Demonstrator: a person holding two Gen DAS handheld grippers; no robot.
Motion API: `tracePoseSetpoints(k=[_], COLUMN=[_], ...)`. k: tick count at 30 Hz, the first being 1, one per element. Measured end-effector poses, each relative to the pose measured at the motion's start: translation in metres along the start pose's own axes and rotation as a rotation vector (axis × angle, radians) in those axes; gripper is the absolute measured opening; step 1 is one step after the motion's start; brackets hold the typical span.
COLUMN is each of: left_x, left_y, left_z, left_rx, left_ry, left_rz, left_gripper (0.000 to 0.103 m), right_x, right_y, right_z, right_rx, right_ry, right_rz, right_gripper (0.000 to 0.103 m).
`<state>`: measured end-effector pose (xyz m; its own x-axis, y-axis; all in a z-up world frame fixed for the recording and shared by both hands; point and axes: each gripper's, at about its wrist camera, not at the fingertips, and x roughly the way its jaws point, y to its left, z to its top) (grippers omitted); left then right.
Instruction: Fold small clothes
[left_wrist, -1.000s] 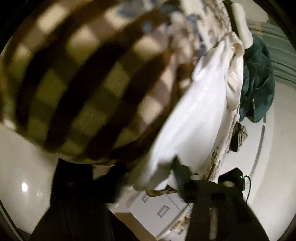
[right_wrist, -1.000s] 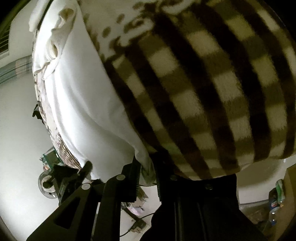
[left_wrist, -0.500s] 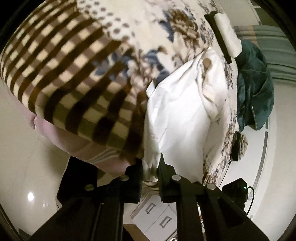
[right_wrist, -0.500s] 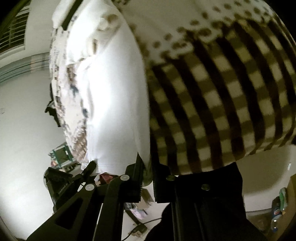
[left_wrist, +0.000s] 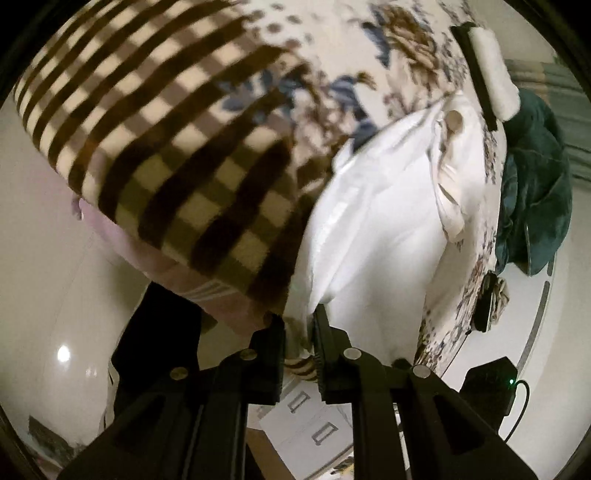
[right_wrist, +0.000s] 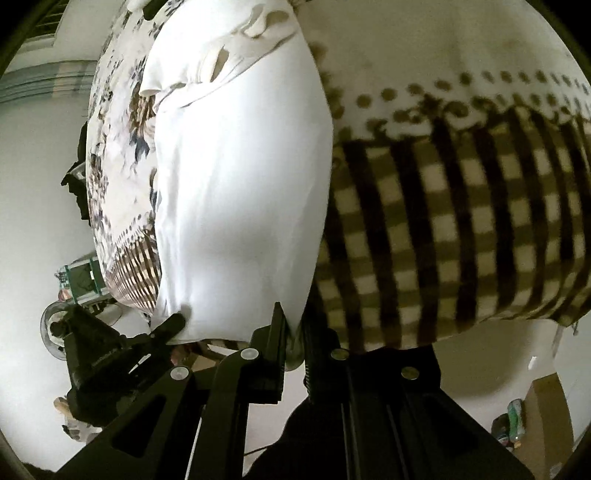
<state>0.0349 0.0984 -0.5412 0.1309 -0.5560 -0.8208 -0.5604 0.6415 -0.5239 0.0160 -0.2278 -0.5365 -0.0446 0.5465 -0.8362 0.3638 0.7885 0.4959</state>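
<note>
Both cameras have pulled back from the bed (left_wrist: 192, 155), its checked blanket now smaller in frame. A white garment (right_wrist: 236, 192) lies lengthwise up the frame, away from each hand-held gripper. Left hand-held gripper (left_wrist: 299, 332) and right hand-held gripper (right_wrist: 294, 334), having just closed, clamp its near corners.

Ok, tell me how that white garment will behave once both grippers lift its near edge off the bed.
The white garment looks thin and floppy: it creases between the left gripper and right gripper, so it will probably sag between them. It seems light, likely lifting easily. Its far end lies on the fleecy floral blanket and may drag slightly.
</note>
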Motion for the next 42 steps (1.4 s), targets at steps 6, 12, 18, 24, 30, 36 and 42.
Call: tracePoseSetpoints(k=[6, 12, 18, 24, 30, 36, 42], left_x=[-0.021, -0.027, -0.009, -0.014, 0.011, 0.034, 0.004], left_y=[-0.019, -0.036, -0.017, 0.01, 0.002, 0.004, -0.003], left_z=[-0.007, -0.016, -0.017, -0.015, 0.023, 0.028, 0.009], left_rx=[0.121, 0.268, 0.254, 0.201, 0.316, 0.306, 0.292], left_ry=[-0.043, -0.087, -0.015, -0.016, -0.01, 0.035, -0.032], left_rz=[0.053, 0.134, 0.06, 0.074, 0.098, 0.073, 0.085], left_gripper=[0.011, 0.011, 0.034, 0.077, 0.077, 0.025, 0.009], right_x=[-0.002, -0.003, 0.01, 0.034, 0.045, 0.06, 0.047], right_y=[-0.001, -0.006, -0.01, -0.019, -0.027, -0.046, -0.041], right_z=[-0.006, -0.003, 0.001, 0.007, 0.01, 0.009, 0.001], right_rx=[0.006, 0.011, 0.027, 0.062, 0.062, 0.136, 0.102], right_ry=[-0.004, 0.004, 0.044, 0.073, 0.08, 0.107, 0.053], right_rz=[0.006, -0.004, 0.012, 0.01, 0.007, 0.083, 0.108], right_gripper=[0.009, 0.009, 0.009, 0.01, 0.011, 0.019, 0.009])
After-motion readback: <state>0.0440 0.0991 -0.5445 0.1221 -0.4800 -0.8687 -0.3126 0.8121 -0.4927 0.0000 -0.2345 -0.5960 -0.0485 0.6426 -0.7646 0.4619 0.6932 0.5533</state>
